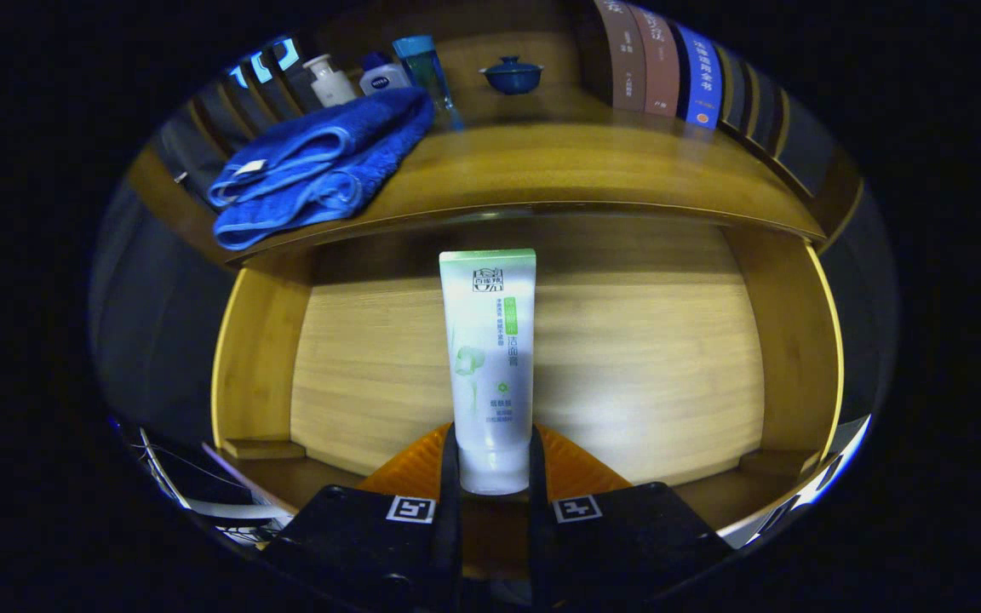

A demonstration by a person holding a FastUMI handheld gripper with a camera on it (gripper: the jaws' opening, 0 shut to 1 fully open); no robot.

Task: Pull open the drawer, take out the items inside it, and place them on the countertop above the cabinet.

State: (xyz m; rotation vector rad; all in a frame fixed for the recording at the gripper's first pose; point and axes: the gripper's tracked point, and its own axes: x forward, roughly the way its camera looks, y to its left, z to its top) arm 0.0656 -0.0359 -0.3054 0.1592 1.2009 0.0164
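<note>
Gripper (490, 477) clamped on cap end of white-and-green plastic tube (489, 358), long axis along fingers, crimped end pointing away, over open wooden drawer (627, 358), below folded blue towel (320, 162) on countertop (593, 162).

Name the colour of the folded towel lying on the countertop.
Blue, with lighter blue edging; the towel shows best in the gripper view, beyond the tube the tool grips.

tube (488, 366) cap end hidden betw fingers (450, 477) | books (665, 68) tops cut off at counter back-right | bottles (371, 75) back-left too small to tell
</note>
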